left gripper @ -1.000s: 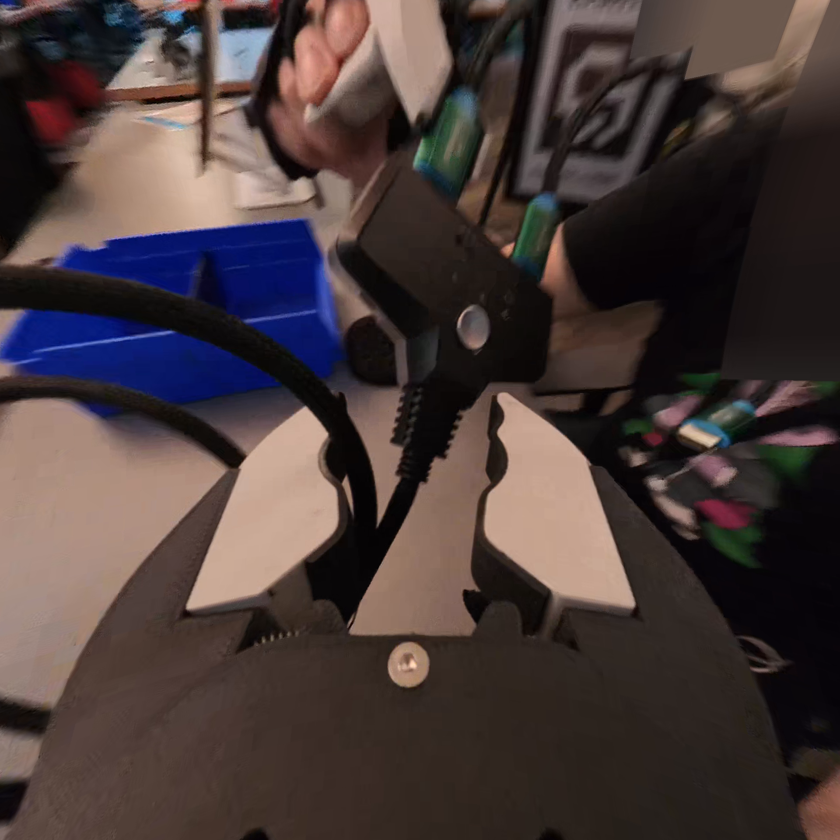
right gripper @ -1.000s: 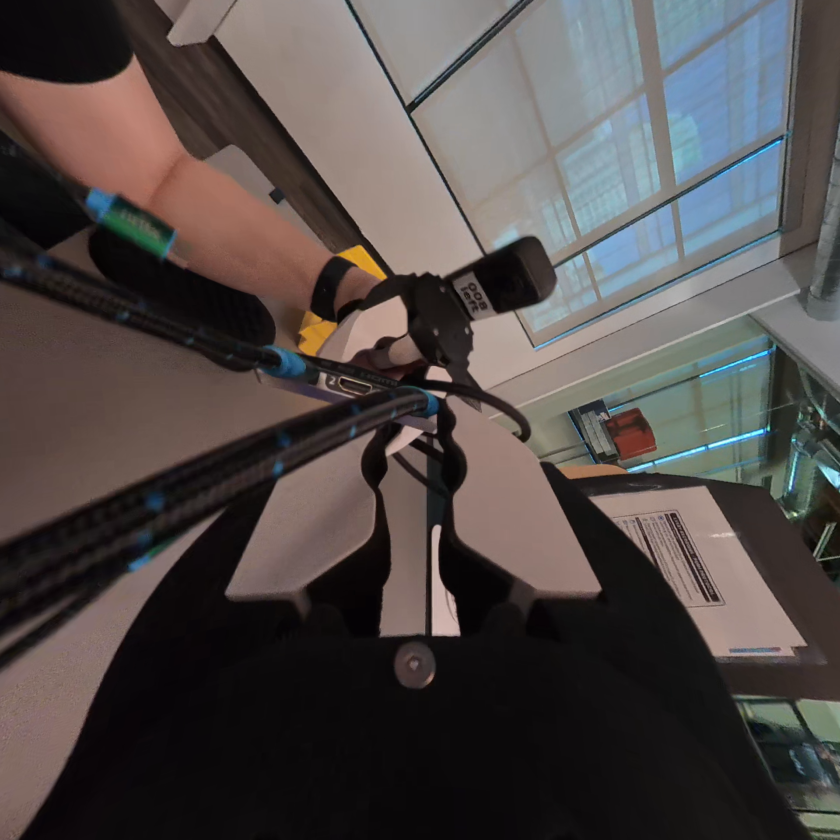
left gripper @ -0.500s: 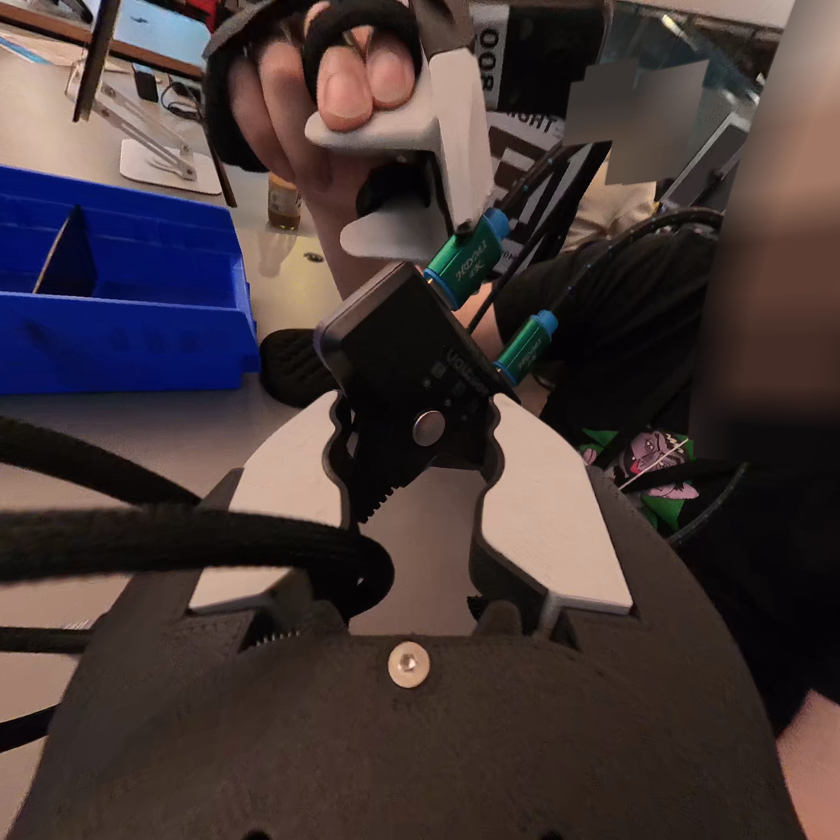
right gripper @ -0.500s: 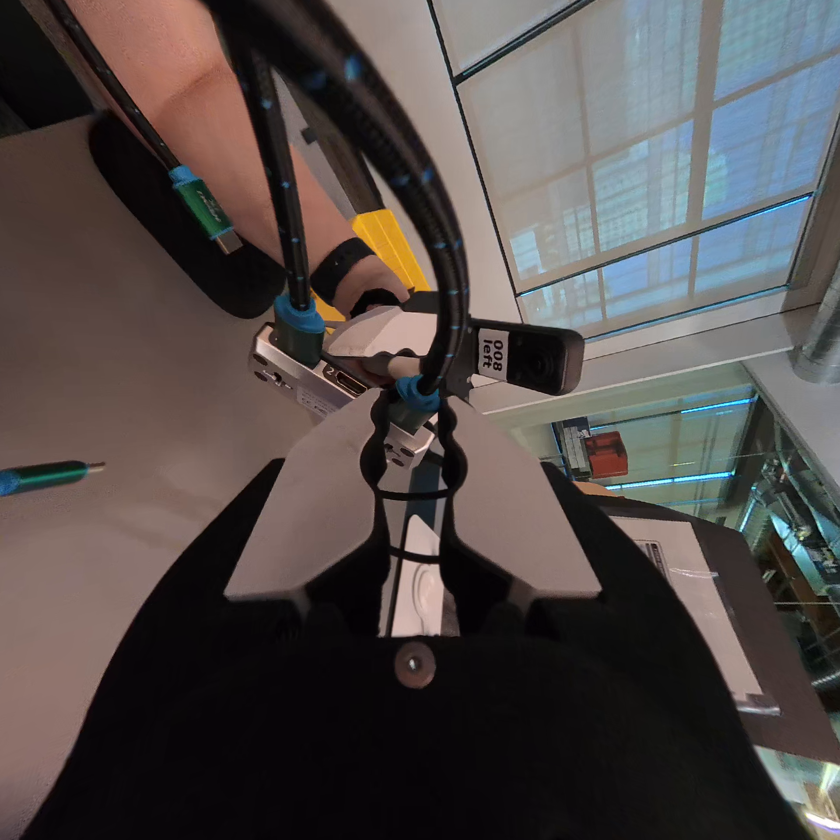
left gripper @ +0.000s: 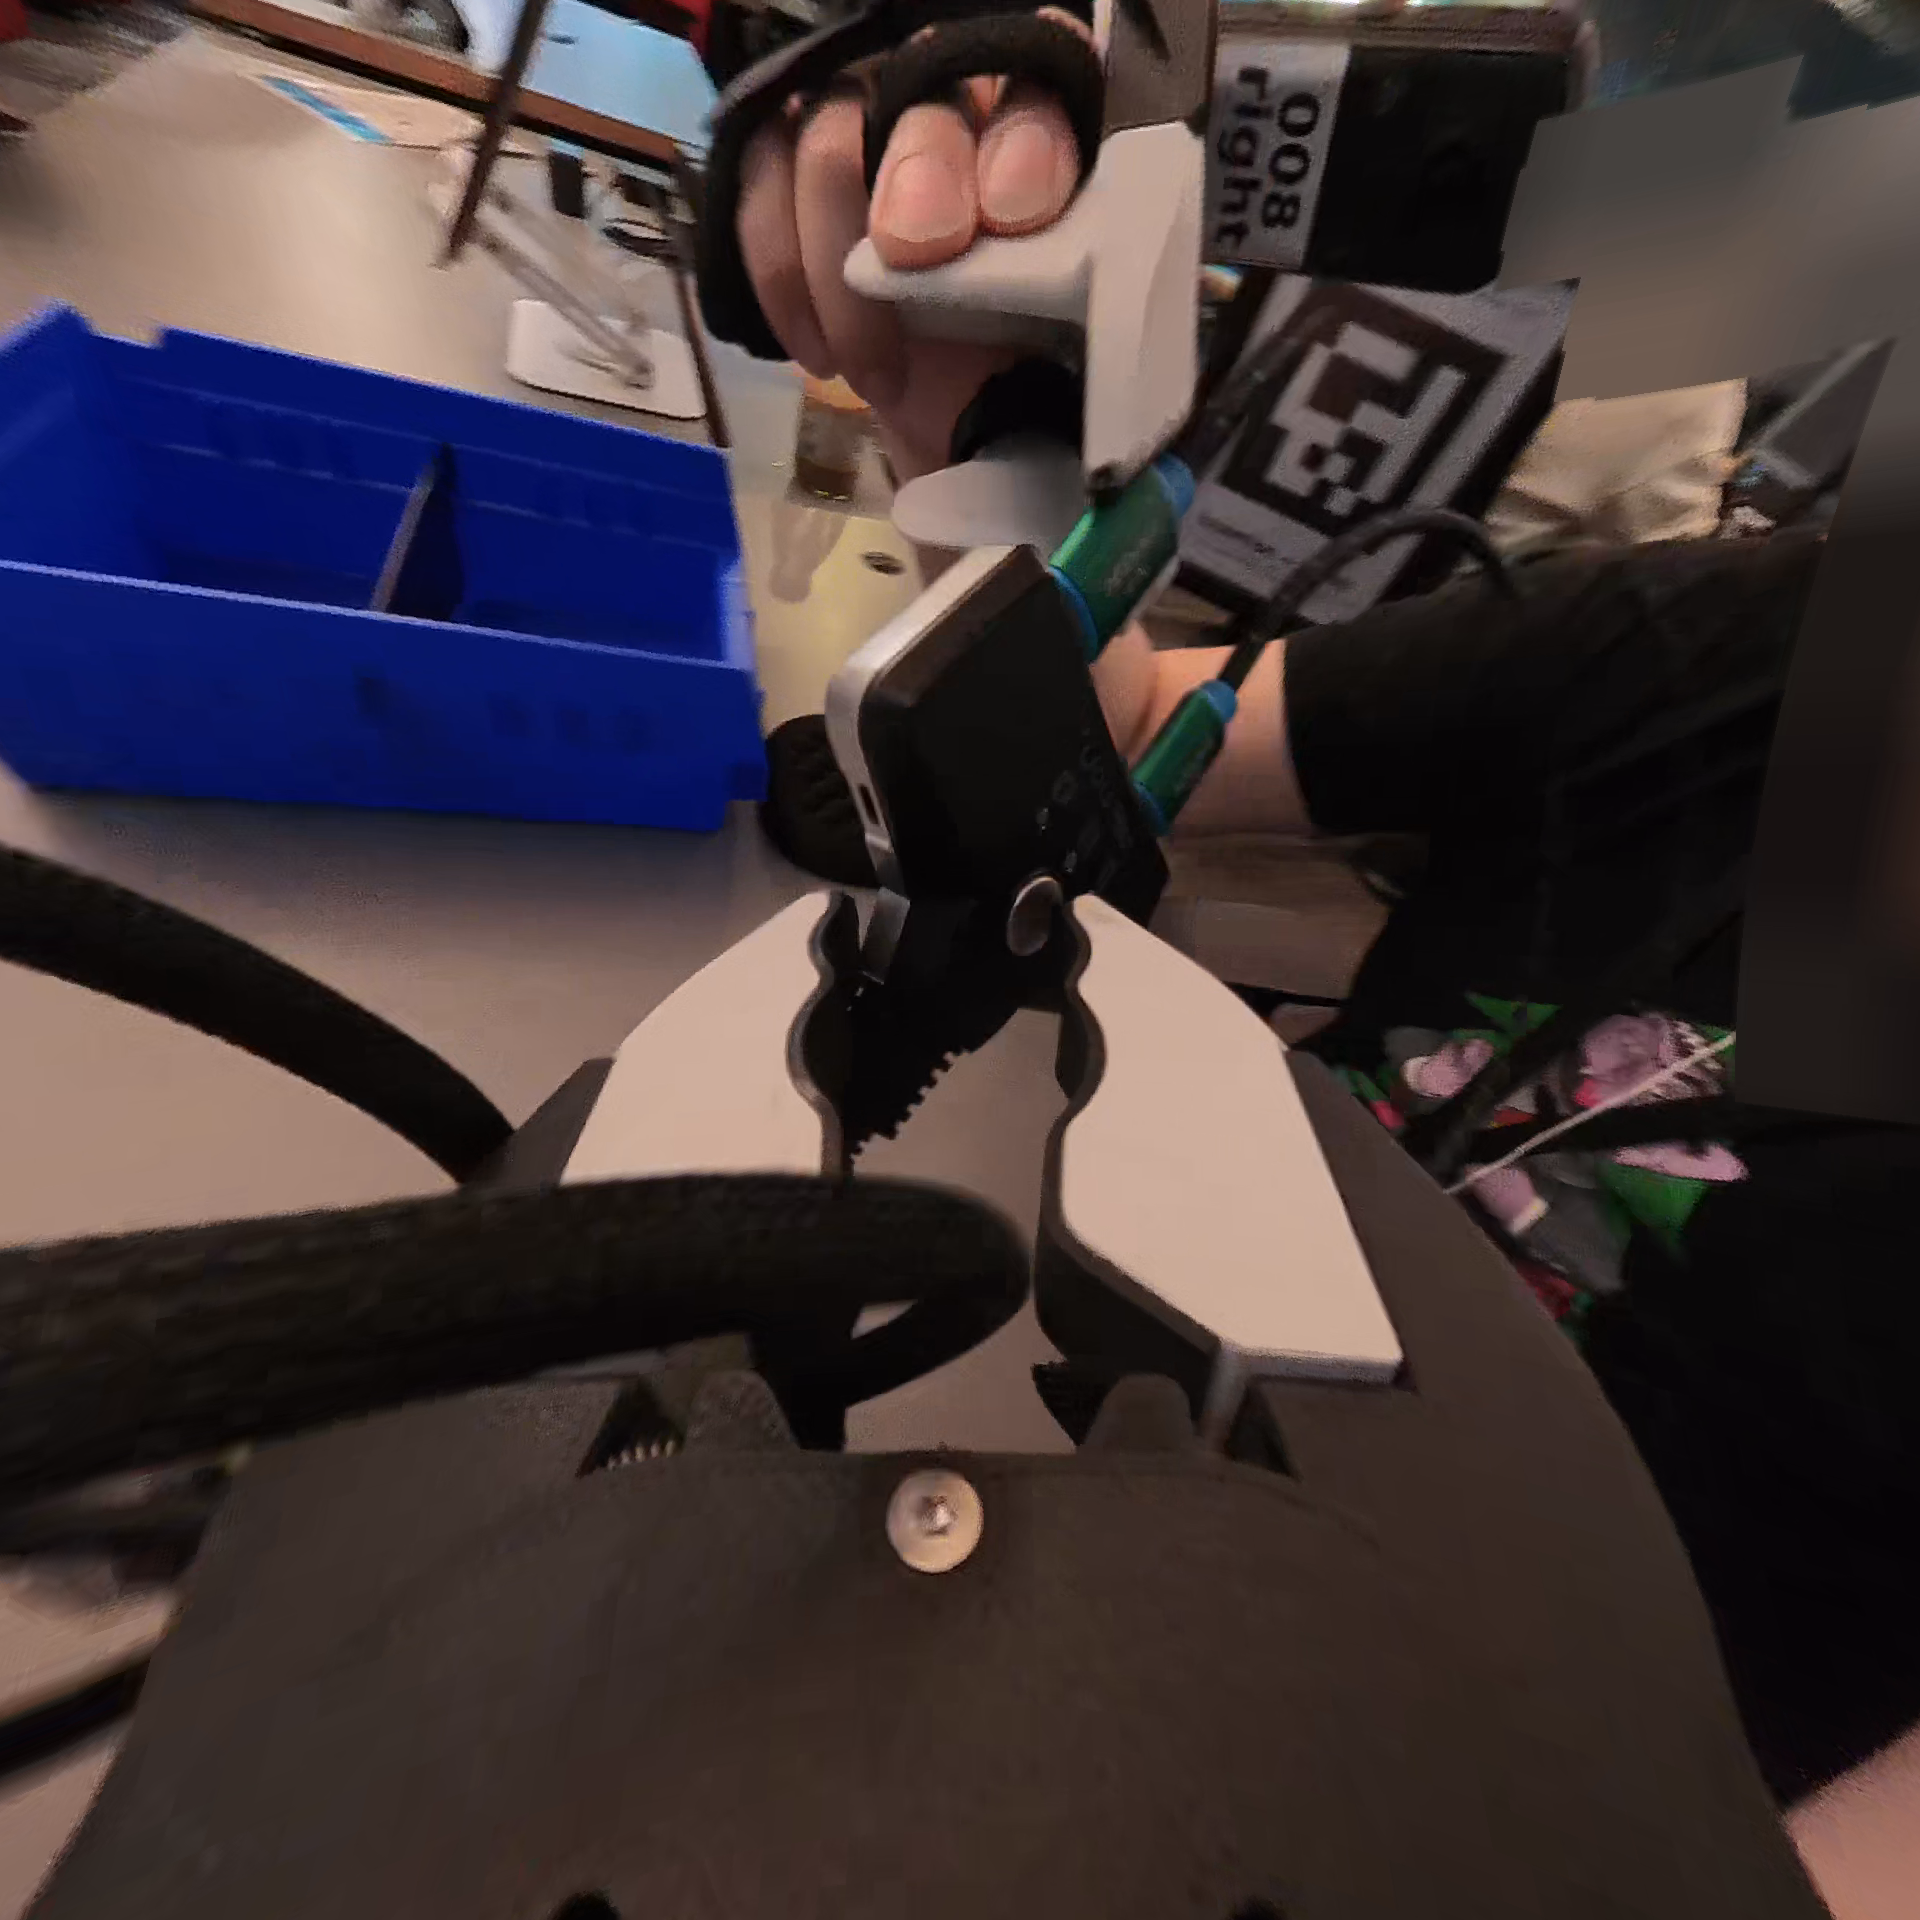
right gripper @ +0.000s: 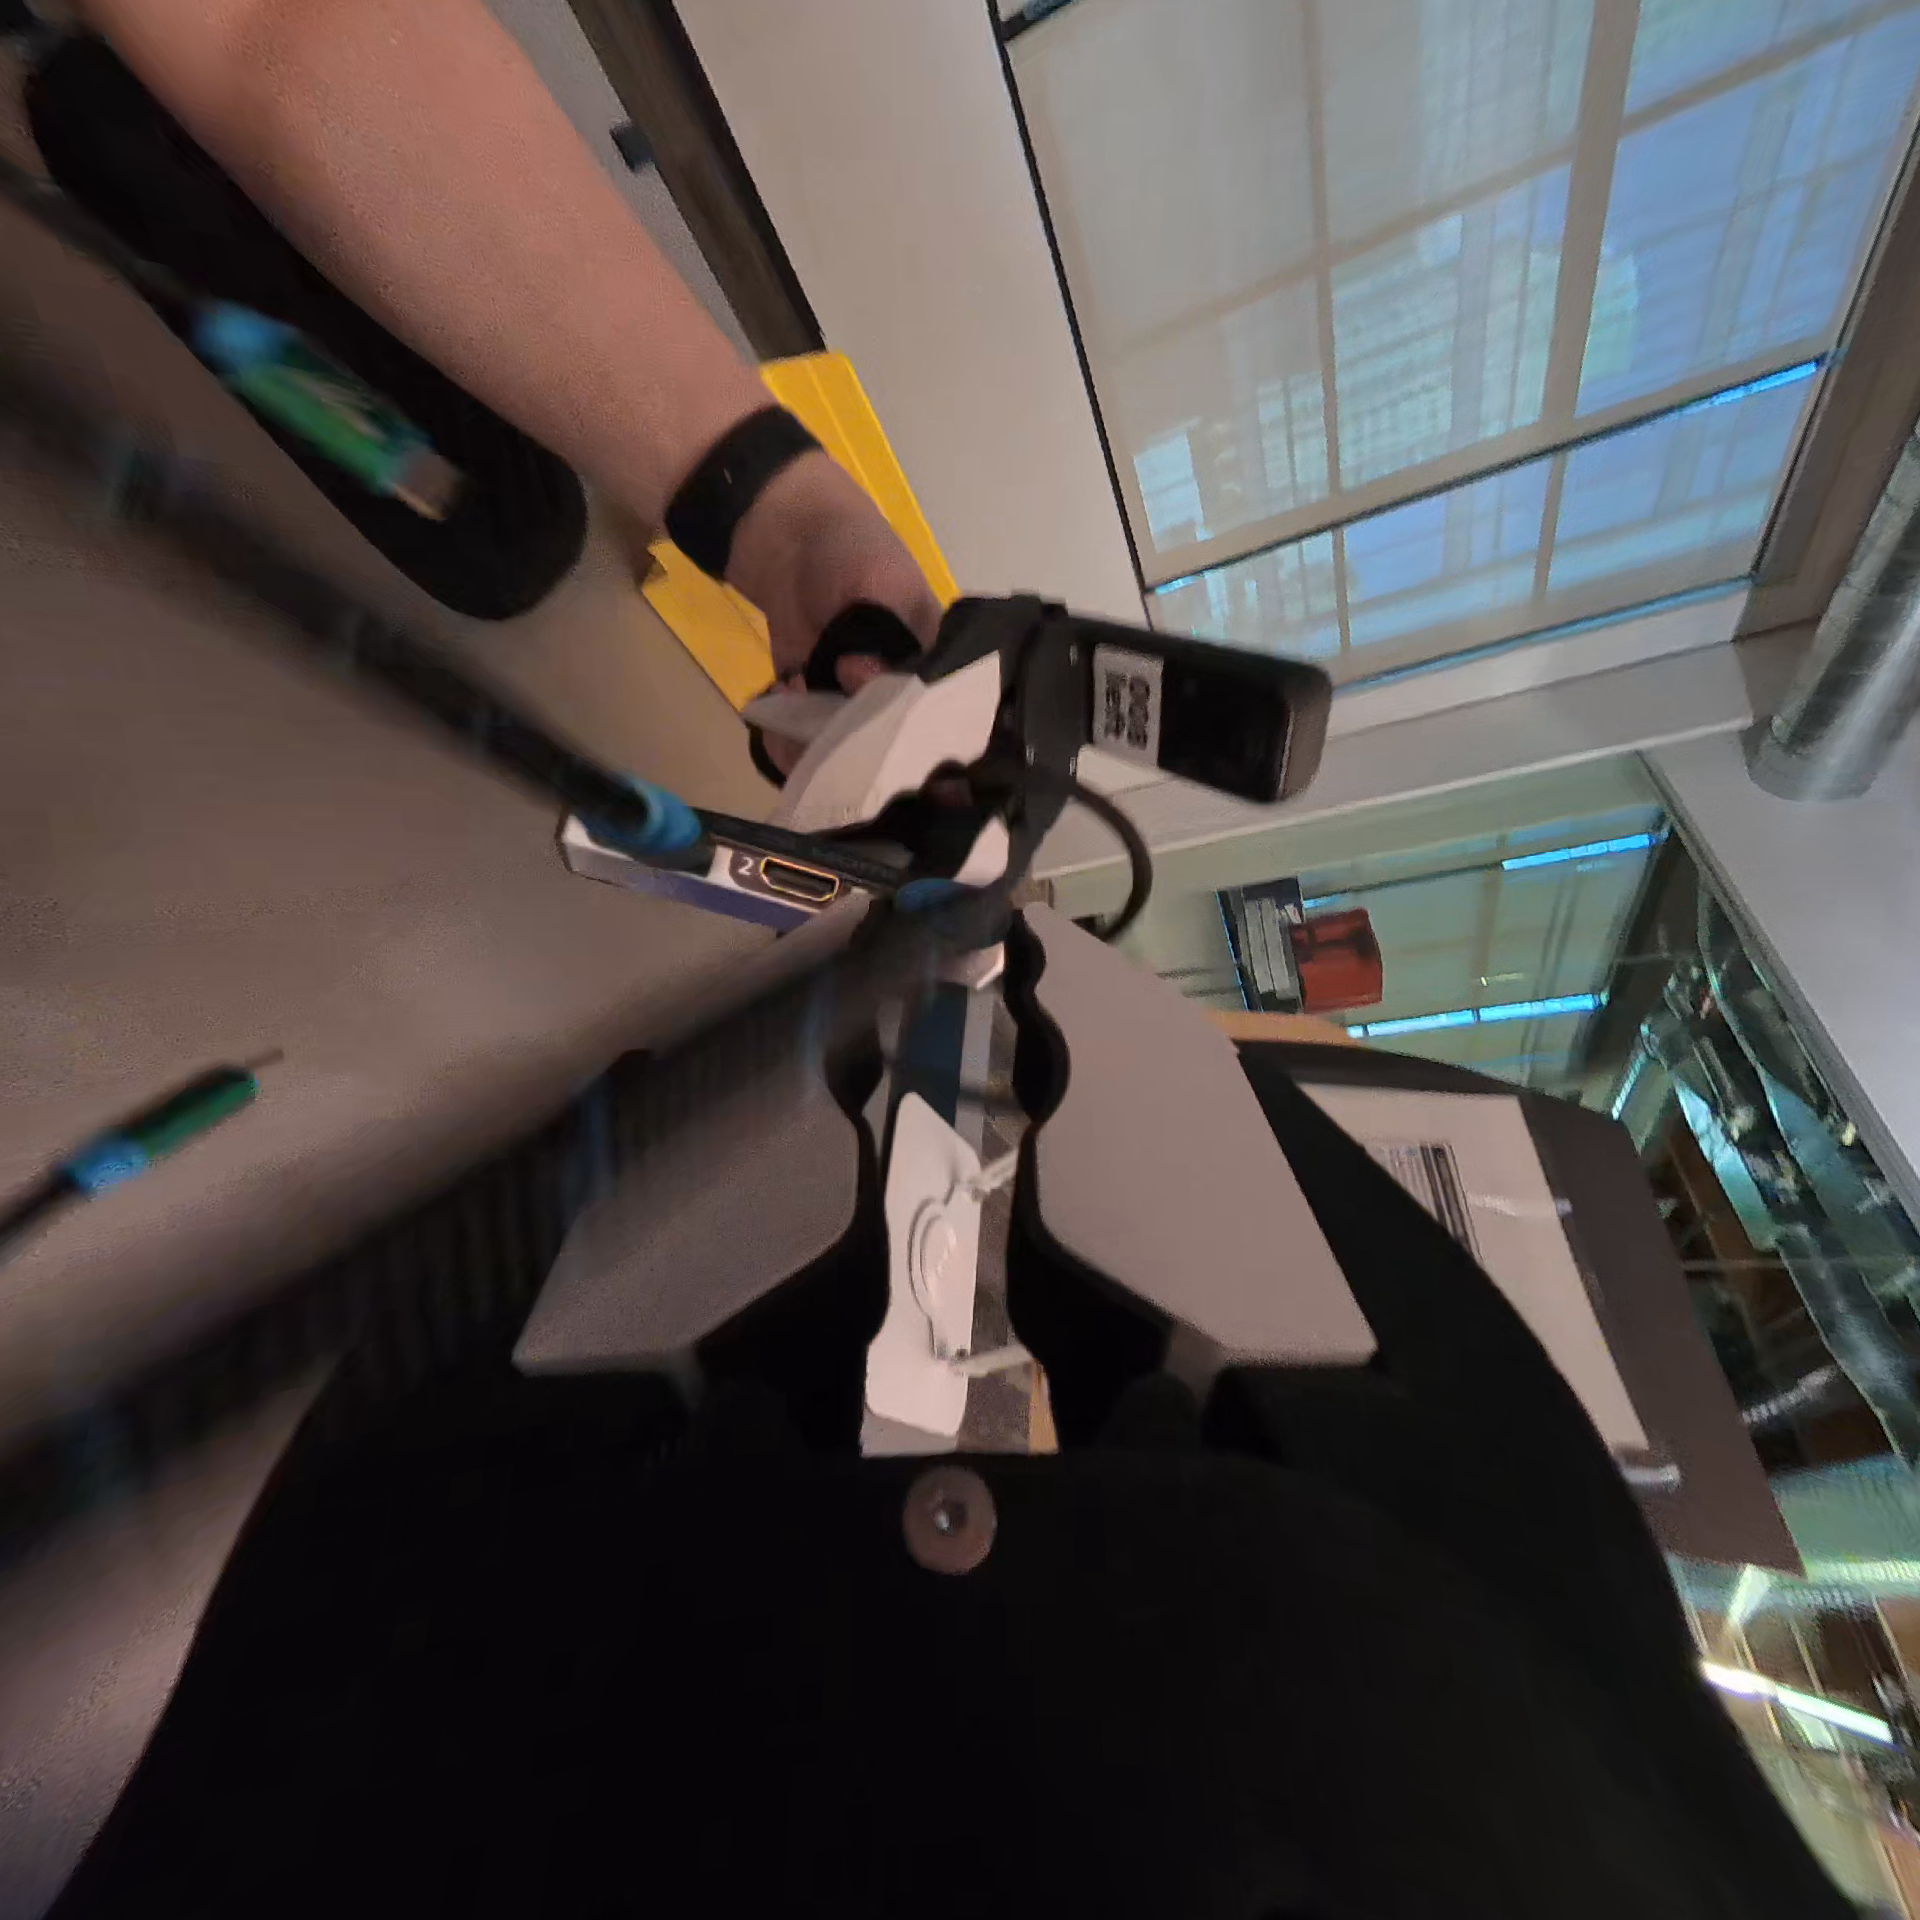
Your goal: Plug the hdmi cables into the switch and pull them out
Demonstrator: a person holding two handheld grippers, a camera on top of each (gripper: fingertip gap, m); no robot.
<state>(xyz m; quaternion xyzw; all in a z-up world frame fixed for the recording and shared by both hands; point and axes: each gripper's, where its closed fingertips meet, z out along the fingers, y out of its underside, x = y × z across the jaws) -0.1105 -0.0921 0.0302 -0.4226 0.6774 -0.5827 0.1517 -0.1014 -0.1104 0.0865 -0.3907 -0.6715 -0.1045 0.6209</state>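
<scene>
The switch [left gripper: 997,748], a flat black box with a silver rim, hangs in the air above the grey table [left gripper: 312,935], pinched at its near end between the tips of my left gripper [left gripper: 951,935]. My left fingers [left gripper: 1195,1143] stand partly spread, only as wide as the box, and press on both its sides; its thick black braided cable [left gripper: 416,1288] loops back across my left finger. At the far edge of the switch sits a green hdmi plug [left gripper: 1117,540] with a blue collar, and my right gripper [left gripper: 1023,473] closes on it from above, its white tips narrow around the plug. A second green plug [left gripper: 1184,748] sticks out lower on that same edge. In the right wrist view one port [right gripper: 795,881] on the silver face stands bare, beside a blue-collared plug [right gripper: 649,821] that is seated. Two loose green plugs [right gripper: 156,1132] lie apart on the table. Behind the switch, the blue bin [left gripper: 364,623] sits on the table; a divider splits it into compartments, and I cannot make out anything inside them.
</scene>
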